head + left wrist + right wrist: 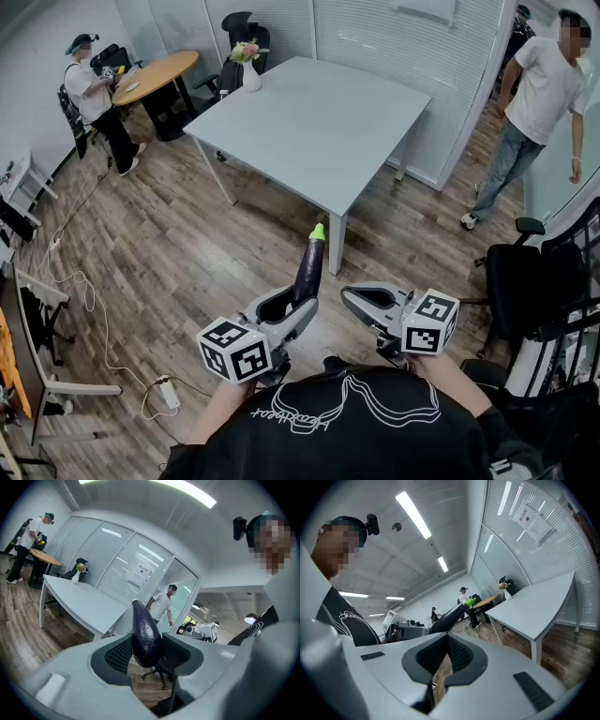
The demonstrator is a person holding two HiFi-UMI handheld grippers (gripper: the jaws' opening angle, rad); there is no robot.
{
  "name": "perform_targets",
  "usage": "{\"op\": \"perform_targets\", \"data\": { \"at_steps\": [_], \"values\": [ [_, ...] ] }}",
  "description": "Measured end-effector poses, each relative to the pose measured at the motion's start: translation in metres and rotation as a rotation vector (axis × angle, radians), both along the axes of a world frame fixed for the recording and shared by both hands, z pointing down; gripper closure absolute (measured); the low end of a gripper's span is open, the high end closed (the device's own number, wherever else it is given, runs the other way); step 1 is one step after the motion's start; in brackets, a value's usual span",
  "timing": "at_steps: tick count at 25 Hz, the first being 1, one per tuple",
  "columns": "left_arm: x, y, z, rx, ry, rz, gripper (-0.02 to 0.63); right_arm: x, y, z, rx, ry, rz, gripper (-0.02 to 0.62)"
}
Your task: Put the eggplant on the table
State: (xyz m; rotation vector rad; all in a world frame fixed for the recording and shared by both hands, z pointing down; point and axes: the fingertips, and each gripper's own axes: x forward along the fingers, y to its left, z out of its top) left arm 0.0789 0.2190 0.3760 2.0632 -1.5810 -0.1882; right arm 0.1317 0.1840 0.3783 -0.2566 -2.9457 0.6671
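A dark purple eggplant (309, 270) with a green stem stands upright between the jaws of my left gripper (292, 302), which is shut on its lower part. The left gripper view shows the eggplant (146, 637) pinched between the black pads of that gripper (146, 654). My right gripper (351, 296) hovers just right of it, shut and holding nothing. In the right gripper view only a thin slit shows between the jaws of the right gripper (443, 660), and the eggplant (450, 616) slants beyond them. The pale grey table (319, 122) stands ahead over the wooden floor, well apart from both grippers.
A white vase of flowers (250, 70) stands on the table's far left corner. A black office chair (525, 281) is at the right. One person (539, 103) stands at the far right, another (94, 94) by a round wooden table (155, 75). A power strip (169, 392) and cable lie on the floor at left.
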Motion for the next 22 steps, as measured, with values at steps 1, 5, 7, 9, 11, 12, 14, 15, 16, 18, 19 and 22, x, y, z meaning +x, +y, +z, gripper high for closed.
{"op": "perform_targets", "data": {
  "at_steps": [1,5,7,9,11,12,14,15,16,18,19,22],
  "values": [
    [0.0,0.0,0.0,0.0,0.0,0.0,0.4,0.0,0.0,0.0,0.001,0.002,0.002,0.586],
    [-0.001,0.001,0.001,-0.005,0.001,-0.002,0.4,0.0,-0.002,0.0,0.001,0.008,0.008,0.586],
    [-0.003,-0.001,0.004,-0.014,0.007,-0.006,0.4,-0.002,-0.004,0.002,-0.004,0.01,0.003,0.588],
    [-0.003,-0.004,0.008,-0.024,0.018,-0.009,0.4,-0.003,-0.007,0.005,-0.011,0.021,0.0,0.588],
    [-0.004,-0.009,0.013,-0.034,0.029,-0.014,0.4,-0.003,-0.012,0.01,-0.021,0.029,-0.002,0.587],
    [-0.005,-0.011,0.015,-0.039,0.034,-0.017,0.4,-0.004,-0.016,0.011,-0.03,0.027,-0.003,0.586],
    [-0.008,-0.017,0.017,-0.048,0.043,-0.019,0.4,-0.008,-0.022,0.012,-0.054,0.013,-0.01,0.586],
    [-0.009,-0.02,0.017,-0.052,0.047,-0.019,0.4,-0.011,-0.025,0.012,-0.064,0.008,-0.012,0.586],
    [-0.011,-0.022,0.017,-0.055,0.049,-0.02,0.4,-0.013,-0.028,0.012,-0.07,0.006,-0.013,0.586],
    [-0.015,-0.028,0.018,-0.06,0.049,-0.022,0.4,-0.019,-0.035,0.014,-0.077,0.009,-0.013,0.586],
    [-0.017,-0.032,0.018,-0.062,0.049,-0.023,0.4,-0.021,-0.039,0.014,-0.081,0.011,-0.013,0.586],
    [-0.023,-0.046,0.019,-0.066,0.048,-0.03,0.4,-0.026,-0.053,0.015,-0.088,0.011,-0.018,0.586]
  ]
}}
